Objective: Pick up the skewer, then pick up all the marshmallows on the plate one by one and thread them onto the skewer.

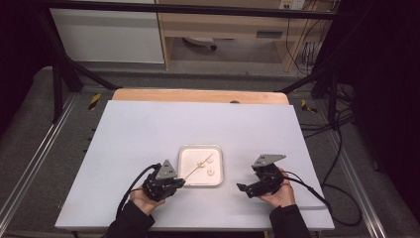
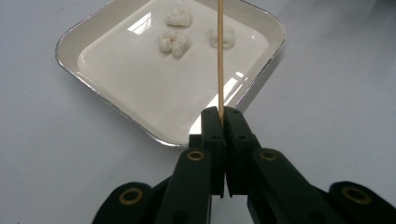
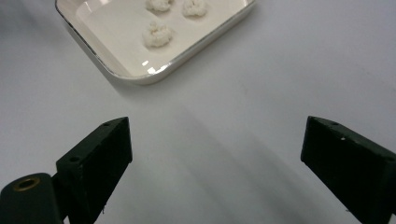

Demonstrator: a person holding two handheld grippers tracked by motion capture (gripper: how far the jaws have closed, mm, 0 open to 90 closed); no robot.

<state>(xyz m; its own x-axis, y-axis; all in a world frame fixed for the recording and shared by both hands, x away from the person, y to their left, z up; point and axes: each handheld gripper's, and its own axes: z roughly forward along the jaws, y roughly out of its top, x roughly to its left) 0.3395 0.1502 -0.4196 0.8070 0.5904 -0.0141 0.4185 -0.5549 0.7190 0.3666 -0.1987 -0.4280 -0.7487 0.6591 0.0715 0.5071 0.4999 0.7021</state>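
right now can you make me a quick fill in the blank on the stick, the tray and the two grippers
1. The left gripper is shut on a thin wooden ____.
2. The white tray holds ____ small white lumps.
3. The right gripper has its fingers wide ____, with nothing between them.
4. The stick points over the ____.

Missing words: stick; three; open; tray

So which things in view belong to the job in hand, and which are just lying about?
In use:
- wooden skewer, clamped in the left tongs
- white tray
- three white food pieces in it
- right tongs, open over the table

Lying about:
- wooden desk behind
- floor cables
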